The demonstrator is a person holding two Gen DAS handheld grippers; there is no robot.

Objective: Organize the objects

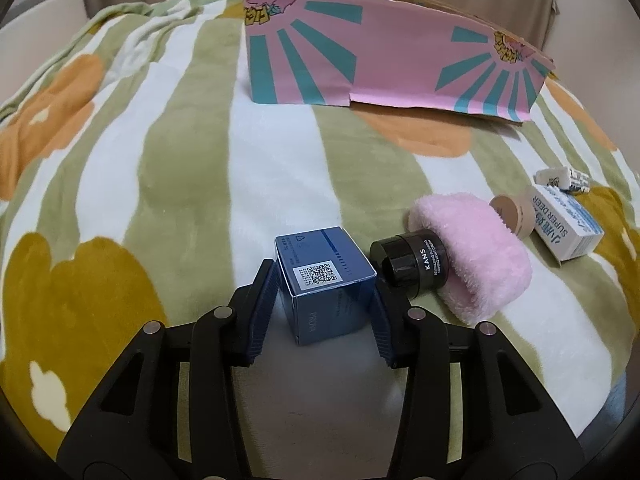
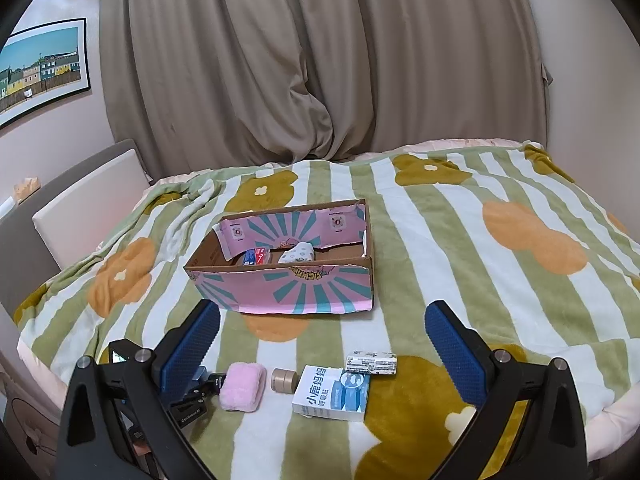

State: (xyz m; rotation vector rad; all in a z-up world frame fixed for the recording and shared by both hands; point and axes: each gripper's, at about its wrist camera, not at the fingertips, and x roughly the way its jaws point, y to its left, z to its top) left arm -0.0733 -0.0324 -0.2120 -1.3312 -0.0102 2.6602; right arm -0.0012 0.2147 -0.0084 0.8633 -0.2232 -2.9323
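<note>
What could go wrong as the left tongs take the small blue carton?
The left tongs are shut on the small blue cardboard carton near its lower half, so it might tip on lifting. The black round jar leans against the right pad and the pink fluffy pad; lifting may roll it across the striped blanket.
</note>
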